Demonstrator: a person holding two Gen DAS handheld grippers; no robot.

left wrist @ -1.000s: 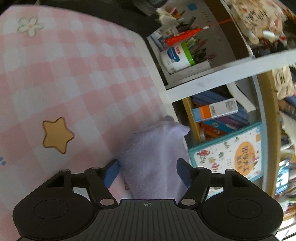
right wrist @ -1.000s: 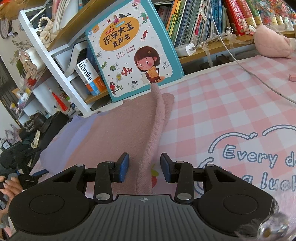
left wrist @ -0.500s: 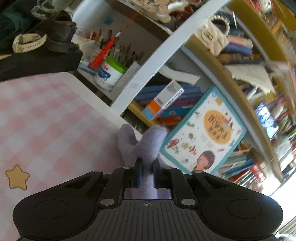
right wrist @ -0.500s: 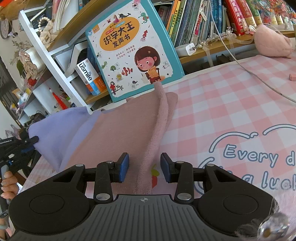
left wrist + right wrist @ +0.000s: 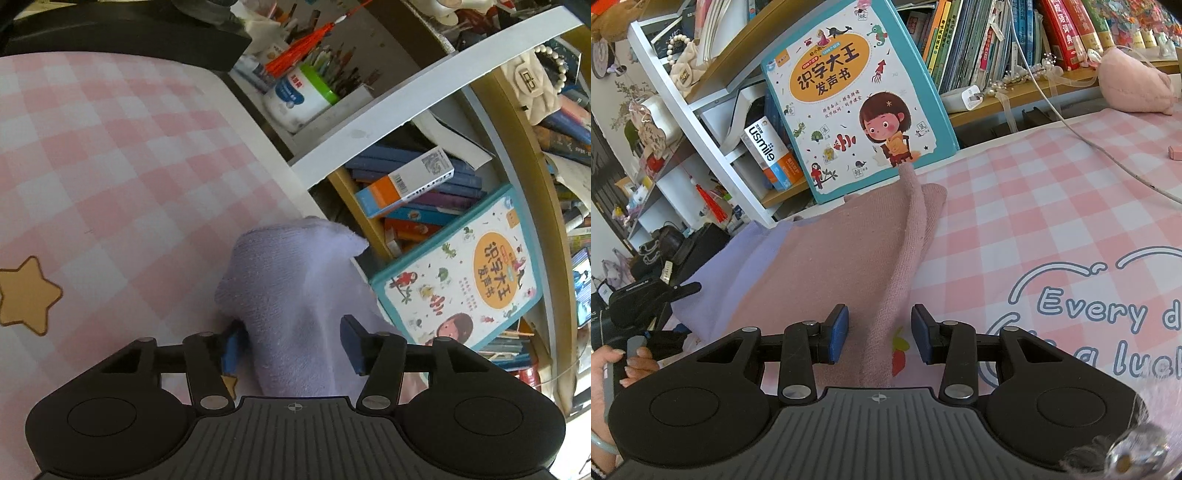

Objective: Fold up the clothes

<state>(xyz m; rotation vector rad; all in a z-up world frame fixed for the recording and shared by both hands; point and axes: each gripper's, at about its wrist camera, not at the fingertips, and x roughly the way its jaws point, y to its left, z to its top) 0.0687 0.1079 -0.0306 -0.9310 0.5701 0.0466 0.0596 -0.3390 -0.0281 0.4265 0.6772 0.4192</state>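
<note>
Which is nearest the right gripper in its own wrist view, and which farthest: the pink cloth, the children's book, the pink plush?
From the right gripper:
1. Pink cloth, its raised fold running between the fingers.
2. Children's book, straight ahead, leaning on the shelves behind the cloth.
3. Pink plush, far right, at the back of the checked mat.

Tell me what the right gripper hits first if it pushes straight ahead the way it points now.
Probably the raised pink fold of the garment, which already runs between the right gripper and its open fingers. Beyond it stands the teal children's book, though depth is hard to judge.
</note>
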